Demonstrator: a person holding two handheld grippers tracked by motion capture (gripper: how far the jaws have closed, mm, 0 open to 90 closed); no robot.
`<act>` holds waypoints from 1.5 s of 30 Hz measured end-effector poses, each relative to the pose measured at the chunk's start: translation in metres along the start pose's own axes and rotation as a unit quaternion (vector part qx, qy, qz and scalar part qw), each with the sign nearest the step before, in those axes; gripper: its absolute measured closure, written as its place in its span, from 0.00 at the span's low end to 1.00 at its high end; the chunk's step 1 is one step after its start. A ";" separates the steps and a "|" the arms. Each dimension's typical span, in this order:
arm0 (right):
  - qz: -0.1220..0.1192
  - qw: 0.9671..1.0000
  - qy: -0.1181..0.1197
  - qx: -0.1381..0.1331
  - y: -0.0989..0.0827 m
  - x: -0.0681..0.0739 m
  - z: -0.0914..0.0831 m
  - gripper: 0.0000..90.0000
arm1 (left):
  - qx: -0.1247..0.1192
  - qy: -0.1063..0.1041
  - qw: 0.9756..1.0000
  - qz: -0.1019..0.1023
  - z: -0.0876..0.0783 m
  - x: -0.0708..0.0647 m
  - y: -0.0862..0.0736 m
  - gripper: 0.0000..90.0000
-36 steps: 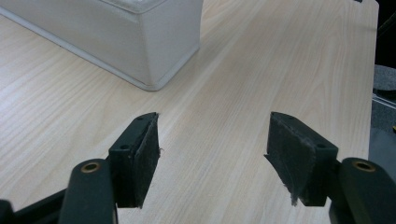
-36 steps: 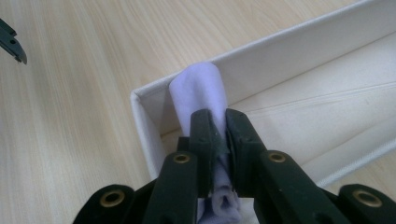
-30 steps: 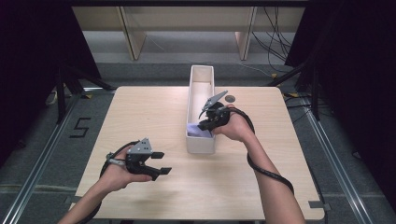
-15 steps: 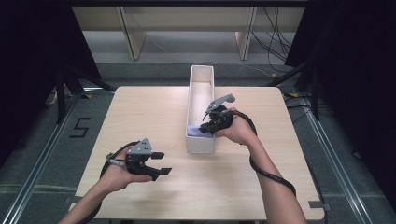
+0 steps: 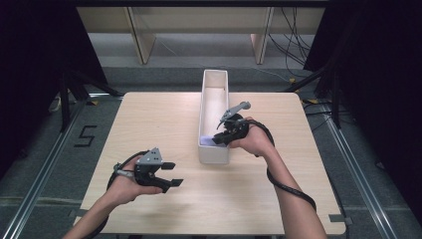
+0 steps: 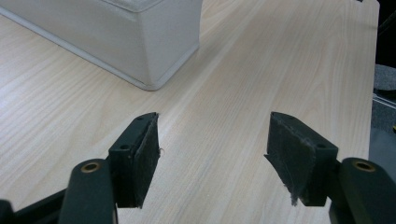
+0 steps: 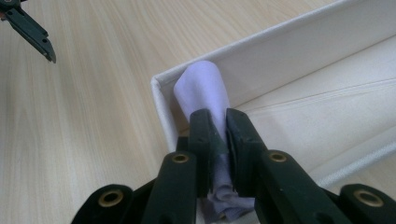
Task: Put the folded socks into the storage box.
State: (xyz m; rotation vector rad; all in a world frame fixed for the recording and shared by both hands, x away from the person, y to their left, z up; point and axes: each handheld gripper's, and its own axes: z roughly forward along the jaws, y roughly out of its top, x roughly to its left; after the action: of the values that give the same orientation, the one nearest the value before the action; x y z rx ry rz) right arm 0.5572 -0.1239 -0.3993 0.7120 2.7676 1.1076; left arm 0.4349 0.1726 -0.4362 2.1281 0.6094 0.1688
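Since a second ago the right tongs (image 5: 222,135) have shifted a little at the near end of the white bin (image 5: 214,155), and their jaws have just been easing apart slightly, with the lilac cloth (image 7: 203,91) between them; the left tongs (image 5: 167,181) have stayed where they were.

In the right gripper view the two black jaws stand close together and pinch the cloth, which shows pale lilac, soft and rolled into a rounded cone whose tip rises past the jaw ends, with crumpled folds bunched lower down between the jaws. It sits inside the bin, in the near left corner, with its tip against the corner walls. In the high view a sliver of it (image 5: 207,141) shows just inside the bin's near end.

The right hand (image 5: 251,139) grips its tool from the right of the bin, knuckles up, the tongs pointing left and slightly down over the bin's rim; the forearm runs back to the near right, a black cable looping beside it.

The left tongs are spread wide with nothing between them, hovering low over the bench (image 5: 149,119) near its near left part, pointing right. The left hand (image 5: 127,179) holds them with the wrist about level, well apart from the bin.

The bin is long and narrow, lying lengthways from near to far at the bench's middle.
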 end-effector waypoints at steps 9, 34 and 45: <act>0.008 1.000 0.002 -0.001 0.001 0.001 -0.002 0.86 | 0.000 -0.001 1.000 -0.001 0.001 0.000 0.000 0.38; 0.047 0.999 0.016 -0.004 -0.004 0.000 -0.004 0.86 | -0.001 -0.001 1.000 -0.001 0.001 -0.001 0.001 0.38; 0.054 0.998 0.011 -0.007 -0.002 0.003 -0.007 0.82 | -0.001 0.002 1.000 -0.001 0.001 -0.001 0.002 0.38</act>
State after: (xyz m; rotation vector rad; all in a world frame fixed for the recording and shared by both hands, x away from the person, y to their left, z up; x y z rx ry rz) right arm 0.5522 -0.1281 -0.3948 0.8615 2.7654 1.1590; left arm 0.4353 0.1707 -0.4351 2.1263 0.6137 0.1725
